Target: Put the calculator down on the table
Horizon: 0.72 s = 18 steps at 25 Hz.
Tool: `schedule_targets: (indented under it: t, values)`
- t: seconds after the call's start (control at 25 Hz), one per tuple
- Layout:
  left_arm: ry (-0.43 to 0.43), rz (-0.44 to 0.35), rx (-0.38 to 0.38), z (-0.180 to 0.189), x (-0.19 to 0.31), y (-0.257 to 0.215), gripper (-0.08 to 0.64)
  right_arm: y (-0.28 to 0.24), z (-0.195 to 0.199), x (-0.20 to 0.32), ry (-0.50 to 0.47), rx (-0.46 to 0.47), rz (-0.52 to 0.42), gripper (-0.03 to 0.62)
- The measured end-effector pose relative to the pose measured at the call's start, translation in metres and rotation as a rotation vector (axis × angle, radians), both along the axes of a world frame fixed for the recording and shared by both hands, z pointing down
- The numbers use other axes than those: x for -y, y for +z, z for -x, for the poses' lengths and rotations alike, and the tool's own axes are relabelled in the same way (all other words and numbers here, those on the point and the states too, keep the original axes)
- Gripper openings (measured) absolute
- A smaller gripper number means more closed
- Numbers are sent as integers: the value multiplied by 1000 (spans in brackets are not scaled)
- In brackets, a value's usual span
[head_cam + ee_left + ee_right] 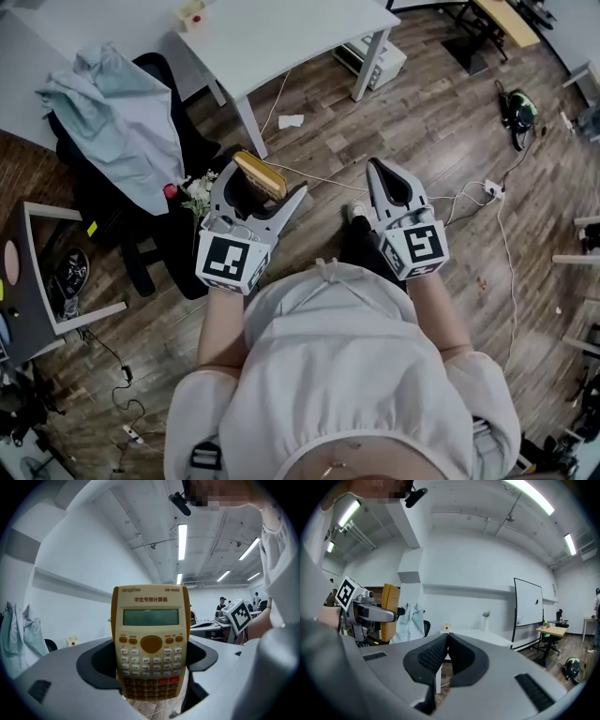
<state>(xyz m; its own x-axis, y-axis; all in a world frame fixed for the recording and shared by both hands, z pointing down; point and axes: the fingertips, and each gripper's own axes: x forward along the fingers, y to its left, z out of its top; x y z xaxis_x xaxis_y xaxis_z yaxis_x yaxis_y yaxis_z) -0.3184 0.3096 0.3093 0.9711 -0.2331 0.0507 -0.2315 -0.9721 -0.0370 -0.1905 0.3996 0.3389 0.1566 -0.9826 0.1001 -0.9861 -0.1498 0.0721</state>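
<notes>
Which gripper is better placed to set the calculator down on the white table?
Left. The left gripper holds the calculator upright between its jaws; the right gripper is shut and empty. The table lies ahead of both.

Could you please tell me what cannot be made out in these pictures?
- Calculator key labels: left gripper view, too small.
- Calculator's keypad: head view, faces away; only an edge shows.
- Table far side: head view, cut by top edge.
- Small object on table: head view, too small to identify.

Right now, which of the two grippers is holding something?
The left gripper: its jaws clamp a calculator upright. The right gripper is shut on nothing.
</notes>
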Motion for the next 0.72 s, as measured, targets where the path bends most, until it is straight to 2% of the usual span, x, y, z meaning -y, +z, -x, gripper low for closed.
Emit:
schedule_targets:
  t: [0.12,0.32,0.72]
  values:
    - [-42,-6,13,-15,19,6,405,8,-23,21,-28,1,9,5]
    - [-169,8,16,-59,62,8,405,18,-76,69,-124,11,29,5]
    - [-373,46,49,-205,141,13,405,25,-248,169,-273,50,89,5]
